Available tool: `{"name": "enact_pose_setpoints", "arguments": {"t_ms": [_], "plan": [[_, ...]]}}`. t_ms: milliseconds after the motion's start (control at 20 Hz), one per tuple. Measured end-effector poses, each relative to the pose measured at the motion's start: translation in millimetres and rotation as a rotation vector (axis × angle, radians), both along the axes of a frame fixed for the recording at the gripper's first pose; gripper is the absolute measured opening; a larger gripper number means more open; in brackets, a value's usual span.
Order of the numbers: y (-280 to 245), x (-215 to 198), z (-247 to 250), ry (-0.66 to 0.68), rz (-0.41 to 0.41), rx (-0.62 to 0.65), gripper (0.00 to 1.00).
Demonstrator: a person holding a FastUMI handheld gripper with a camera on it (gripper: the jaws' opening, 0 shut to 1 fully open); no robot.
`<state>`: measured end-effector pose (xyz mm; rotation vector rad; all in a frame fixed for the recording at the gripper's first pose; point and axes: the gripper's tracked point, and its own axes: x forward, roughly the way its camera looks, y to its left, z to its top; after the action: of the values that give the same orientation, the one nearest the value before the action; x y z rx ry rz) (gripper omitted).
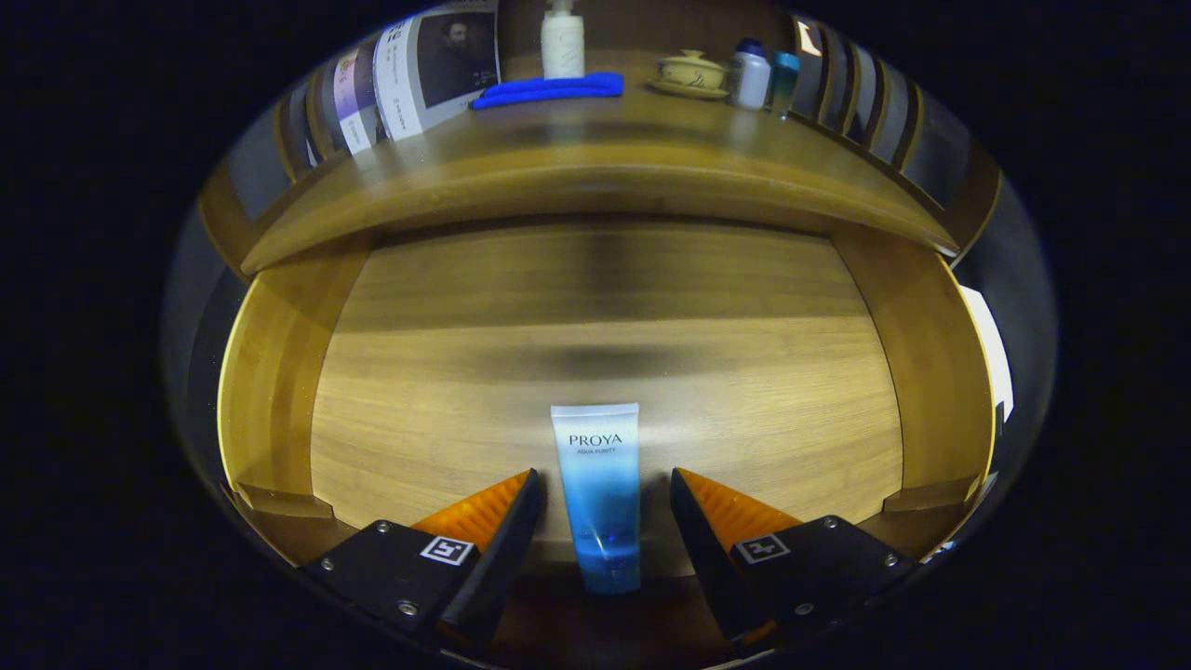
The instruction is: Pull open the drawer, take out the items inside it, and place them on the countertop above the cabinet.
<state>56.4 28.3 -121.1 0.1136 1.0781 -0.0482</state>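
Note:
The wooden drawer (279, 372) stands pulled open below me, its floor bare but for one item. A white-to-blue cosmetic tube (598, 484) lies flat on the drawer floor, crimped end pointing away, cap end toward me. My gripper (603, 484) is open, with one finger on each side of the tube's lower half and a gap left on both sides, so neither finger touches it. Above the drawer runs the wooden countertop (595, 158).
On the countertop sit a blue flat object (549, 90), a white pump bottle (562, 42), a lidded ceramic cup on a saucer (690, 73), two small bottles (763, 79), and a leaning printed booklet (437, 70). Drawer side walls rise left and right.

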Motion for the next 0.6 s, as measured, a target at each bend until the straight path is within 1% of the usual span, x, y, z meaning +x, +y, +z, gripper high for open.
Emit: {"name": "enact_pose_setpoints", "arguments": {"t_ms": [100,150,200,250,450,500,600], "plan": [[2,-3,-6,0.054,0.012,-0.008,0.82],[4,-3,-8,0.078,0.017,0.012,0.78],[5,-5,-11,0.093,0.000,0.031,0.77],[4,-4,-11,0.103,-0.014,0.037,0.72],[2,-2,-10,0.135,-0.025,0.034,0.72],[2,-3,-14,0.131,-0.044,0.037,0.72],[-1,-2,-10,0.109,-0.092,0.046,0.58]]}}
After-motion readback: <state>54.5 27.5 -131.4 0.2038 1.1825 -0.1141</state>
